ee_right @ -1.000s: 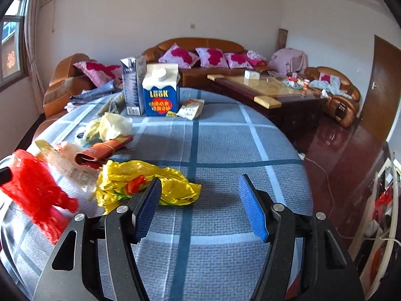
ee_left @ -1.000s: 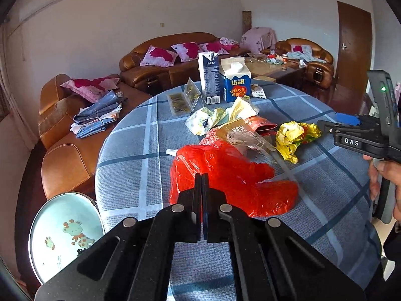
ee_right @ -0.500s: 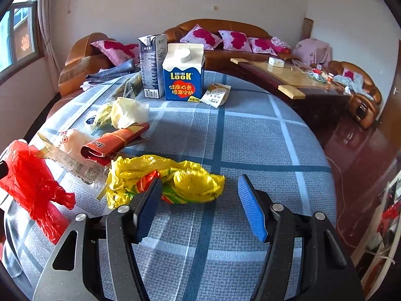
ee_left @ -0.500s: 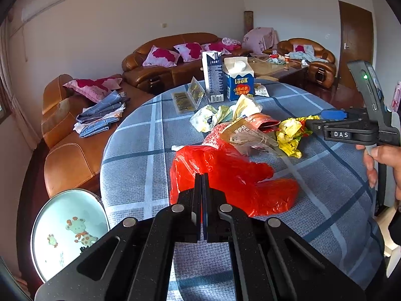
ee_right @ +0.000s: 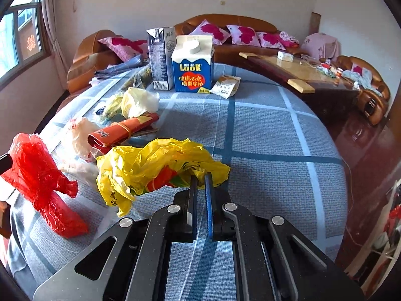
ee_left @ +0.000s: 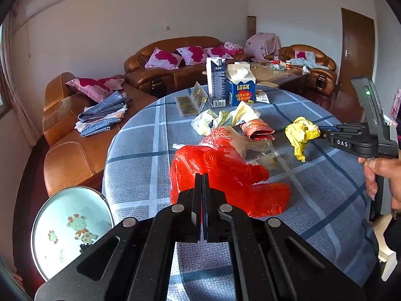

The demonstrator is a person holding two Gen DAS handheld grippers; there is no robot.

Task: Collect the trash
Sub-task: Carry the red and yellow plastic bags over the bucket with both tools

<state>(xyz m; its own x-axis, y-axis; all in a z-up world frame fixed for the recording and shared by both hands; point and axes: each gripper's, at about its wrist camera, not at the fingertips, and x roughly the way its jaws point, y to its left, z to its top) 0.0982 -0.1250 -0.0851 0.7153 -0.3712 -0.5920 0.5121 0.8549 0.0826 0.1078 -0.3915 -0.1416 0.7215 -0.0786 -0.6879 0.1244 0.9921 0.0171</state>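
Note:
My left gripper (ee_left: 202, 175) is shut on the edge of a red plastic bag (ee_left: 225, 175), which stands open on the round table; it also shows in the right wrist view (ee_right: 42, 180). My right gripper (ee_right: 200, 178) is shut on a crumpled yellow plastic bag (ee_right: 155, 168) and holds it lifted off the cloth; in the left wrist view the yellow bag (ee_left: 302, 133) hangs from that gripper (ee_left: 323, 133) to the right of the red bag. More trash lies between: a red wrapper (ee_right: 122, 131), clear and white bags (ee_right: 77, 135), a pale crumpled bag (ee_right: 137, 100).
Two cartons, a dark one (ee_right: 160, 57) and a blue LOOK one (ee_right: 193, 65), stand at the table's far side with a paper packet (ee_right: 225, 86). The blue checked tablecloth (ee_right: 263, 135) covers the table. A round stool (ee_left: 67, 228) stands lower left; sofas and a coffee table lie beyond.
My right gripper has closed on the yellow bag and lifted it off the table. My left gripper has kept its hold on the red bag.

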